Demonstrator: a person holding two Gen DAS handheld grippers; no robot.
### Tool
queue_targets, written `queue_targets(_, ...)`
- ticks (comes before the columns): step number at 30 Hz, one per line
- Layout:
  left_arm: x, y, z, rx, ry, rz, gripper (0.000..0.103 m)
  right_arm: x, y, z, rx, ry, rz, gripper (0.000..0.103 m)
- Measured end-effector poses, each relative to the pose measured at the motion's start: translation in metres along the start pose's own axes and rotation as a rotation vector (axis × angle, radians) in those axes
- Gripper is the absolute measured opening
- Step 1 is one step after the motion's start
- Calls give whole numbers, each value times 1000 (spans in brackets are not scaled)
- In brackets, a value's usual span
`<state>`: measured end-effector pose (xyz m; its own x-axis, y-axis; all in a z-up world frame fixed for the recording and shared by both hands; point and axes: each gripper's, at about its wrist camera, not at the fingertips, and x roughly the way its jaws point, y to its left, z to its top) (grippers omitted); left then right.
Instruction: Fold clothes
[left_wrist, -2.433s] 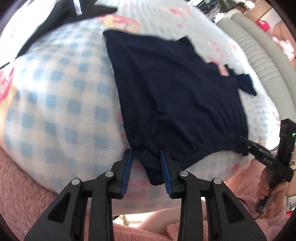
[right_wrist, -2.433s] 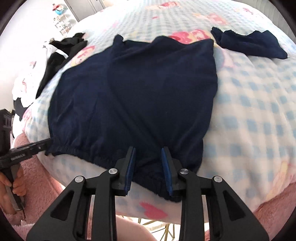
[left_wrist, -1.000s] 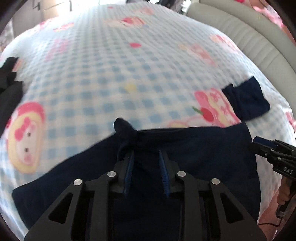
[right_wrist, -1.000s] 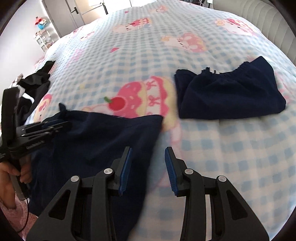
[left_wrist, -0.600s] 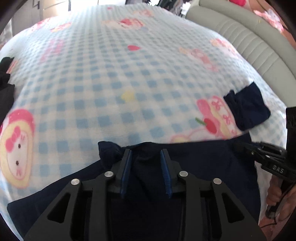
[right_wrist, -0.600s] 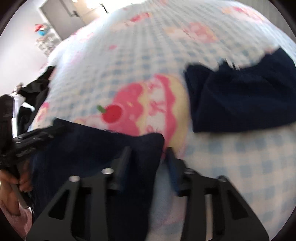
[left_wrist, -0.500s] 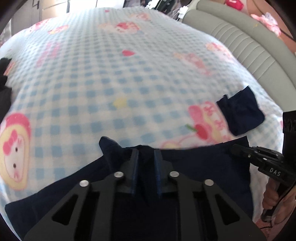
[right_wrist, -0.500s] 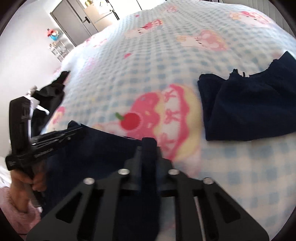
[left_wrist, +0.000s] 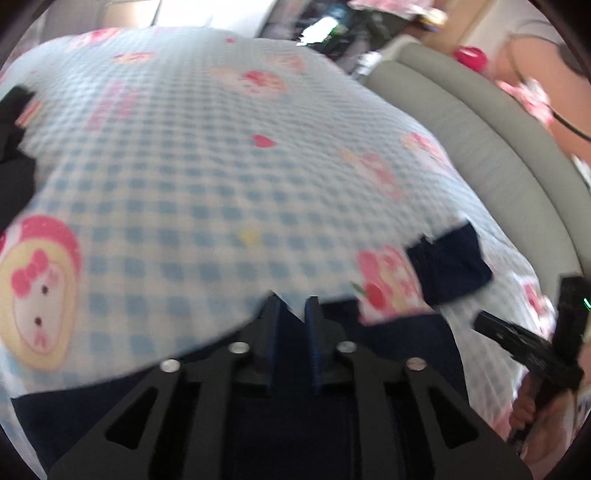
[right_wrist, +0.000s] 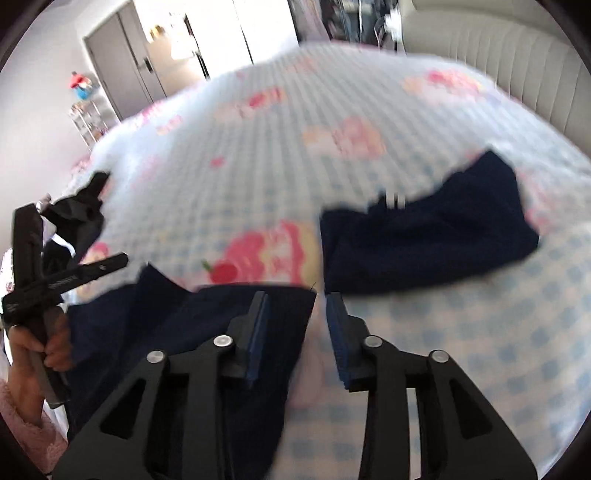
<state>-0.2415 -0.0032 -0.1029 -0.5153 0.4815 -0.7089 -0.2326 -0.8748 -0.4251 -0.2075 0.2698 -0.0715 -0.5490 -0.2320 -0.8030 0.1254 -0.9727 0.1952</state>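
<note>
A navy garment (left_wrist: 406, 350) lies folded over on the blue-checked blanket (left_wrist: 184, 166), its far edge running past both grippers. My left gripper (left_wrist: 293, 314) stands at that edge with its jaws narrow and navy cloth between the pads. In the right wrist view the garment (right_wrist: 166, 325) ends in a corner lying between the fingers of my right gripper (right_wrist: 297, 299), which is open and grips nothing. The left gripper (right_wrist: 74, 275) shows at the left, held by a hand (right_wrist: 33, 350). The right gripper (left_wrist: 517, 343) appears at the right of the left wrist view.
A second navy piece (right_wrist: 424, 243), folded small, lies just beyond the right gripper, also seen as a navy piece (left_wrist: 450, 266). Black clothes (right_wrist: 81, 218) are heaped at the bed's left edge. A grey padded headboard (left_wrist: 480, 147) borders the right side. Both views are blurred.
The hem was carried from the near edge up over the garment. Half a second ago both grippers were shut on the folded edge; the right has since opened, and both views have tilted upward.
</note>
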Motion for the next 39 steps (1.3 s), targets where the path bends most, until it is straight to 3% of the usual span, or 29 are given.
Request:
queue_targets(3,2,-20,-11,98,19,-41,35,8,-6,-12,13,31,0,39)
queue_targets(7,31,-29,-11,166,88,52,35,30,-9,-15,39,79,39,40)
queue_targets(9,38,-26,-9,152,97,76,32,40,-11,-16,52,102,59,40)
queue_targets(11,44,-24,-8,137,106,99,20,51,-12,-18,66,126,80,41)
queue_targets(14,35,-16,-4,77,68,84,18,64,-12,-18,75,146,102,44)
queue_targets(16,28,-16,0,60,48,56,16,64,-8,-15,61,128,102,35)
queue_targets(19,26,-25,5,105,23,54,14,64,-2,-11,40,100,101,10)
queue_targets(23,32,-27,12,145,12,74,14,38,-5,-8,57,14,83,6)
queue_targets(26,50,-16,17,100,101,113,15,33,-13,-7,61,16,39,9)
queue_targets(29,18,-21,12,76,36,66,15,42,-23,-12,91,106,37,16)
queue_targets(30,-4,-28,5,104,-16,57,15,32,-20,-15,85,92,60,16)
queue_targets(33,-54,-36,-22,122,-66,65,15,-8,-3,-27,43,28,103,18)
queue_targets(37,-85,-21,-68,18,-22,71,15,-30,29,-57,-8,50,170,21)
queue_targets(39,-92,-11,-99,-85,3,18,16,-27,48,-81,-46,89,186,21)
